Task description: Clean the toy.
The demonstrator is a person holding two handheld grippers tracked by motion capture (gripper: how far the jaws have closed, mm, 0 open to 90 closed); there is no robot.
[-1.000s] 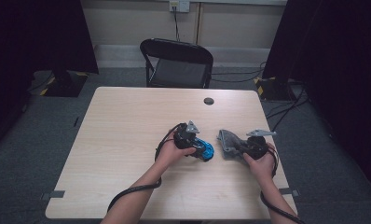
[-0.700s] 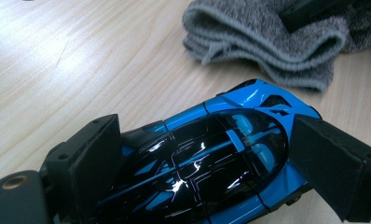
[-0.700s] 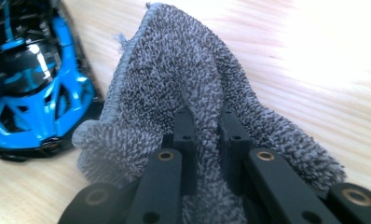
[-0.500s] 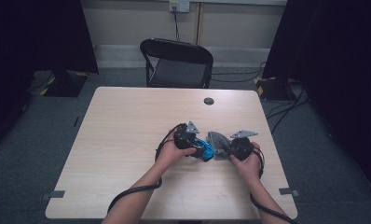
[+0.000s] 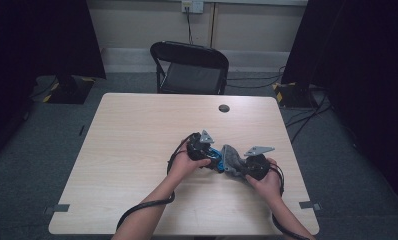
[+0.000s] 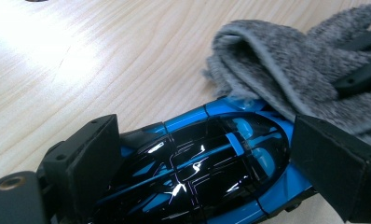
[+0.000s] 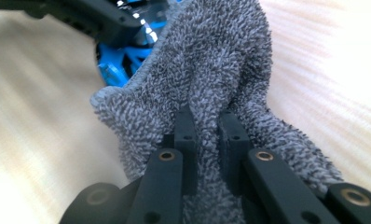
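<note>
1. Light wood table (image 5: 137, 150), seen from above. Both hands work near the front right of the top, close together.

2. Left gripper (image 5: 207, 154): its two black jaws stand one on each side of a blue and black toy car (image 6: 207, 163), pressed against the car's flanks. Clamped on the car.

3. Toy car sits on the table between the two grippers; in the high view it shows as a small blue patch (image 5: 216, 159) just right of the left gripper. Glossy black canopy with blue ribs, blue body below.

4. Right gripper (image 7: 206, 126): jaws nearly together with a fold of grey terry cloth (image 7: 221, 60) pinched between them. Clenched on the cloth.

5. Grey cloth bunches up out of the right gripper's jaws and lies over the end of the car that points away from the left gripper. In the left gripper view the cloth (image 6: 291, 70) touches the blue edge of the car at the canopy's far end. The rest of the cloth drapes onto the tabletop beside the car.

6. In the high view the cloth (image 5: 232, 161) lies between the car and the right gripper (image 5: 244, 167), with all three in a tight row.

7. Left hand (image 5: 183, 167) and right hand (image 5: 267, 182) each wrap a gripper handle; cables trail back toward the table's near edge.

8. Farther off: a small dark round disc (image 5: 224, 108) near the table's far edge, well apart from the work; a black folding chair (image 5: 189, 67) behind the table.
</note>
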